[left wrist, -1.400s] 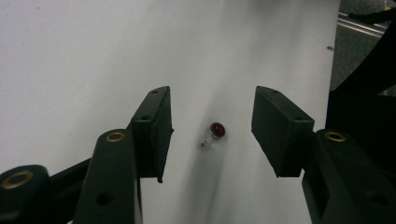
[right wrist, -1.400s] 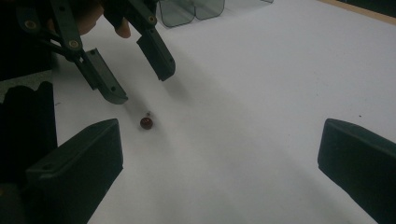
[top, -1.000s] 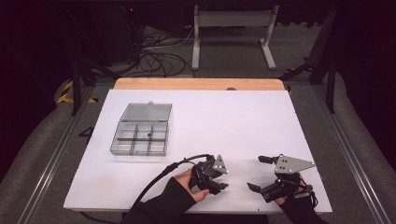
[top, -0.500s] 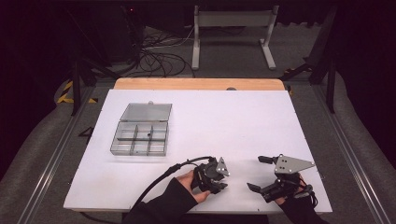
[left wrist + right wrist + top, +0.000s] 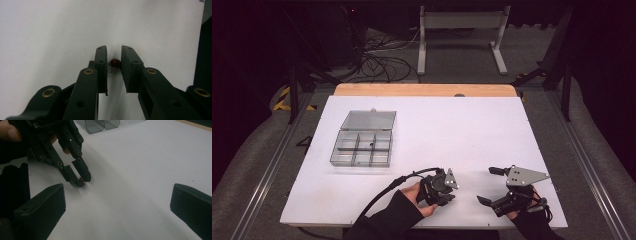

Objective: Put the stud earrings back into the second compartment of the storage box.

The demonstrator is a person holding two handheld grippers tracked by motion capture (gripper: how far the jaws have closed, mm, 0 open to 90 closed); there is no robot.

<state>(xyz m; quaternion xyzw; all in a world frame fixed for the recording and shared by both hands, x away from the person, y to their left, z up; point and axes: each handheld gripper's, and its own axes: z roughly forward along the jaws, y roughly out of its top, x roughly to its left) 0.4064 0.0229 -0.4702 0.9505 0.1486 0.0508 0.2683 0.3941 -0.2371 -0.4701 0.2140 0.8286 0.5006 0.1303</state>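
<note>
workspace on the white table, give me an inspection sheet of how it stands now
surface: white table, flat, on a wooden board.
job's things: small dark red bead-like part with a thin wire, between the jaws of the left gripper; clear compartment box, lid open, one small dark item inside.
clutter: nothing seen.
grippers: the left gripper's jaws have just been closing on the part, tips down at the table; right gripper open, holding nothing.
cables: black cable trails from the left gripper; loose cables on the floor.
surroundings: dark room, metal stand behind.
</note>
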